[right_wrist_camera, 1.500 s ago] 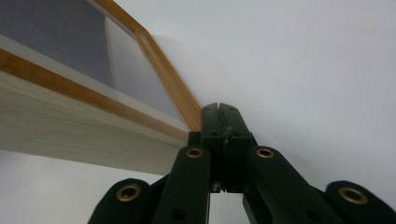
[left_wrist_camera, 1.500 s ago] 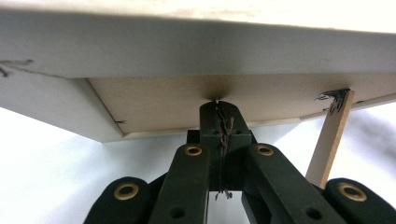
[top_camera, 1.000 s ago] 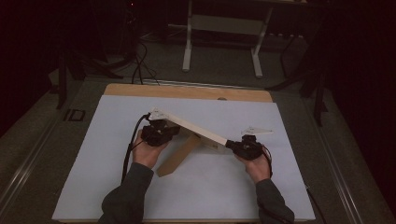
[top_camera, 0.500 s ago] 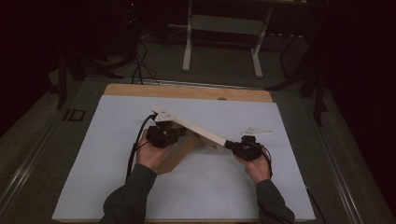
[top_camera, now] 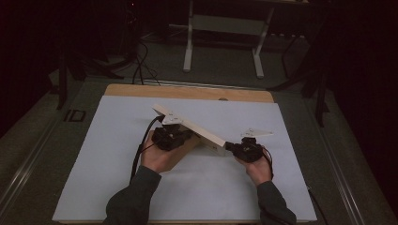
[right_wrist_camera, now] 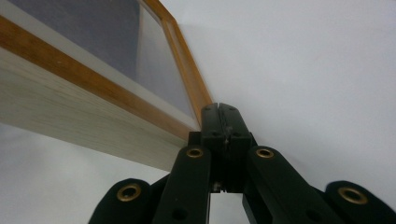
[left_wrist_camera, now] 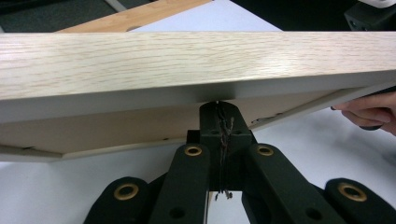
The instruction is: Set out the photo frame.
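Observation:
A light wooden frame (top_camera: 190, 125) with a flat panel stands tilted up on the white table sheet (top_camera: 117, 164), its pale outer edge facing up. My left gripper (top_camera: 184, 137) is shut and its tips sit under the raised long edge of the frame (left_wrist_camera: 140, 60). In the left gripper view the left gripper (left_wrist_camera: 218, 111) has its pads pressed together just below the wood. My right gripper (top_camera: 229, 146) is shut too, and its tips meet the frame's lower right corner. In the right gripper view the right gripper (right_wrist_camera: 223, 115) touches the orange inner rim of the frame (right_wrist_camera: 187, 88).
The white sheet covers a wooden tabletop whose bare strip (top_camera: 187, 91) shows at the back. Beyond it stand metal stand legs (top_camera: 223, 42) and cables (top_camera: 138, 65) on a dark floor. Both forearms come in from the bottom edge.
The left hand has shifted a little to the right and up with the frame's raised edge. The right hand has stayed where it was.

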A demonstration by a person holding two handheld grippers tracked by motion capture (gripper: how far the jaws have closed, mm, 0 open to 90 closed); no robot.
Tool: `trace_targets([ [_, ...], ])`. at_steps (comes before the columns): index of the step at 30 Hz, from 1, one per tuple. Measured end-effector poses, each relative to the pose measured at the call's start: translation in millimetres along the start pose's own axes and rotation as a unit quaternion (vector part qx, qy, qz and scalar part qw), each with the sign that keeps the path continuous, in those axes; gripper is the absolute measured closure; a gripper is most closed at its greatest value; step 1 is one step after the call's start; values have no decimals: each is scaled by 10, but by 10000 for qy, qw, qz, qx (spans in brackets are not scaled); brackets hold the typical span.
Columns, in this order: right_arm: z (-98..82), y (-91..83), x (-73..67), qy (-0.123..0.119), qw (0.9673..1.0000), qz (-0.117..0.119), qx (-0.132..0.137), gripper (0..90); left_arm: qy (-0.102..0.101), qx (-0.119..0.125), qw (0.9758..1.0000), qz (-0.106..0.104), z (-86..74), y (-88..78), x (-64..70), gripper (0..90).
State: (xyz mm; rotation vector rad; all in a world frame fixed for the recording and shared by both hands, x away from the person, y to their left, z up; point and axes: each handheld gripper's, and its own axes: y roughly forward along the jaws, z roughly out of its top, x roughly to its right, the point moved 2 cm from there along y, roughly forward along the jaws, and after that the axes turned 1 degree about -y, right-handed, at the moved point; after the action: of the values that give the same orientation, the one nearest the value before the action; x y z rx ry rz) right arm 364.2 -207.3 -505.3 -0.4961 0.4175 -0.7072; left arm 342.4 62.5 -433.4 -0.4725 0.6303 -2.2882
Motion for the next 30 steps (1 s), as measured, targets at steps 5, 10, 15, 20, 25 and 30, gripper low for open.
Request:
trace_targets([
  [5,8,0,-26,-40,10000,22,-15,898,46,-51,10000,-5,-3,24,19,900],
  [10,3,0,-52,-91,9999,39,-23,899,72,-109,9999,2,-10,59,25,900],
  [15,-4,0,-86,-139,9999,73,-34,898,99,-143,9998,30,-14,80,31,900],
  [20,-12,0,-122,-182,9998,100,-41,899,122,-207,9997,33,-20,109,30,899],
  [25,-18,3,-151,-228,9997,120,-43,898,153,-247,9996,60,-26,123,22,899],
  [30,-18,8,-193,-308,9994,149,-64,899,171,-307,9993,98,-38,145,-7,899],
])
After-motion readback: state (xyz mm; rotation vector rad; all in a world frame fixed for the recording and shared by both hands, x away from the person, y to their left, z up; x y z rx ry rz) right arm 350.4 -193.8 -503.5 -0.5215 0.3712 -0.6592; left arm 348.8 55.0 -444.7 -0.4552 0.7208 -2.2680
